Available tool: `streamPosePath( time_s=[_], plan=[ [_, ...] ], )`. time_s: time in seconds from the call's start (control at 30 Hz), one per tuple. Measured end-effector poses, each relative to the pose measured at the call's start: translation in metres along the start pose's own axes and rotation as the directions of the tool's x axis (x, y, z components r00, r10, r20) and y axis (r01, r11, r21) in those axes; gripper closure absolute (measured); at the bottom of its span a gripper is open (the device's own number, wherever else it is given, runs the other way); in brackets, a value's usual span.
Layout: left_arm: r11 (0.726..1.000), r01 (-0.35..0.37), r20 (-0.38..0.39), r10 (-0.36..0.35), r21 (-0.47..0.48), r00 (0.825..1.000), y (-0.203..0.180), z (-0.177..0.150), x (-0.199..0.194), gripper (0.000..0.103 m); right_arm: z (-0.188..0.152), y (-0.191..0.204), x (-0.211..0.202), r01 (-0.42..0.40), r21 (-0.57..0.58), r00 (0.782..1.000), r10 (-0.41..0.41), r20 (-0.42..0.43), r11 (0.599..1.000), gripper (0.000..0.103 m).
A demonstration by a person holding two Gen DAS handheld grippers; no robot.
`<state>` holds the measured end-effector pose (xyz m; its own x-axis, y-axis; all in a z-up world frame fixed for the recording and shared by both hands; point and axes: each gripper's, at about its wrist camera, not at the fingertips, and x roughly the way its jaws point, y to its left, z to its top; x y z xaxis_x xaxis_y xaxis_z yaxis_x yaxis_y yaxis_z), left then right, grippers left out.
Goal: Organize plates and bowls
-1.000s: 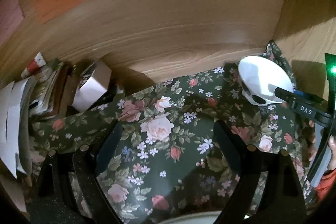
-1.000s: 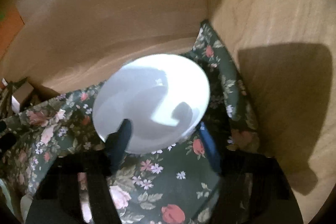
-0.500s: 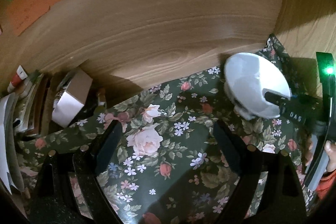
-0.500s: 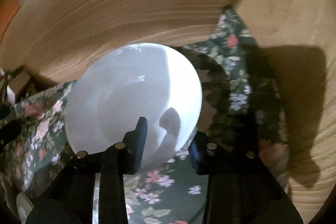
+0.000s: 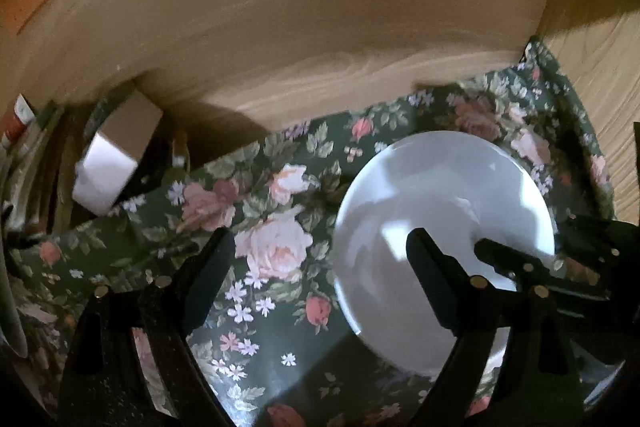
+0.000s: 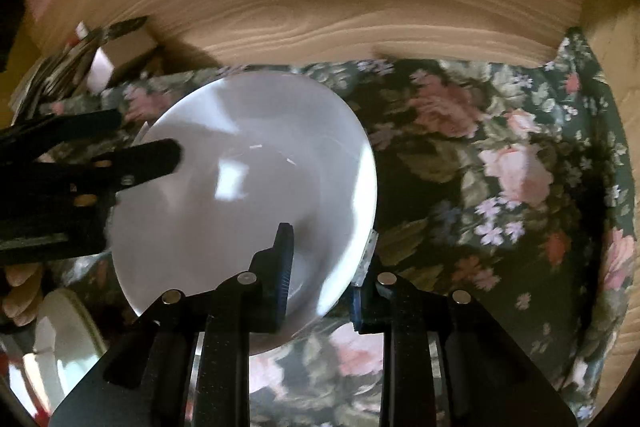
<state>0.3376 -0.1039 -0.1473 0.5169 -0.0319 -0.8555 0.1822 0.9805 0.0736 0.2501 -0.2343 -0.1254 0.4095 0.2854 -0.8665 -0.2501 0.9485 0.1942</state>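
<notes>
gripping the white bowl [image 6: 248, 187], right gripper [image 6: 326, 259] has clamped its rim since a second ago.
left gripper [image 5: 320, 267] stays wide open, empty, over the floral cloth [image 5: 260, 219].

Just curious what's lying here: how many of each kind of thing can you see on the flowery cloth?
White bowls: 1, held at its rim by the right gripper
Other white dishes, partly out of view: 1
Small boxes: 1
Piles of papers: 1
Total: 4
</notes>
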Motion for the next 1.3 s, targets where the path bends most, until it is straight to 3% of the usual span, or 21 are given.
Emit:
streamPosePath(
  time_s=[0.13,0.27,0.3,0.53,0.6,0.63,0.93,1.3],
  plan=[
    [1.000,0.021,-0.040,-0.021,0.000,0.999,0.001,-0.005,0.006,0.026,0.002,-0.005,-0.003,-0.006,0.008,1.000,0.006,-0.006,1.000,0.079],
    [0.999,0.037,-0.060,-0.037,0.001,0.998,0.000,-0.008,0.012,0.034,0.010,-0.014,-0.016,-0.008,0.054,0.999,0.006,0.035,0.999,0.062],
    [0.999,0.042,-0.070,-0.042,0.000,0.997,-0.001,-0.008,0.014,0.037,0.010,-0.015,-0.018,-0.003,0.058,0.999,0.001,0.041,0.998,0.061],
    [0.997,0.081,-0.121,-0.080,0.002,0.989,-0.007,-0.015,0.027,0.064,0.015,-0.017,-0.001,-0.009,0.065,0.999,0.007,0.033,0.998,0.062],
    [0.996,0.087,-0.116,-0.084,0.018,0.990,-0.011,-0.016,0.026,0.069,0.015,-0.015,0.004,-0.018,0.062,0.999,0.016,0.031,0.998,0.069],
    [0.995,0.092,-0.116,-0.089,0.027,0.989,-0.013,-0.016,0.026,0.074,0.013,-0.014,0.003,-0.025,0.058,0.999,0.023,0.025,0.998,0.077],
    [0.996,0.087,-0.119,-0.084,0.017,0.989,-0.016,-0.015,0.022,0.075,0.012,-0.010,0.000,-0.018,0.067,0.999,0.015,0.037,0.998,0.081],
    [0.997,0.077,-0.020,-0.076,0.024,0.997,-0.016,-0.018,-0.027,0.075,0.007,0.001,-0.044,-0.014,0.050,0.991,0.007,0.133,0.999,0.081]
  ],
)
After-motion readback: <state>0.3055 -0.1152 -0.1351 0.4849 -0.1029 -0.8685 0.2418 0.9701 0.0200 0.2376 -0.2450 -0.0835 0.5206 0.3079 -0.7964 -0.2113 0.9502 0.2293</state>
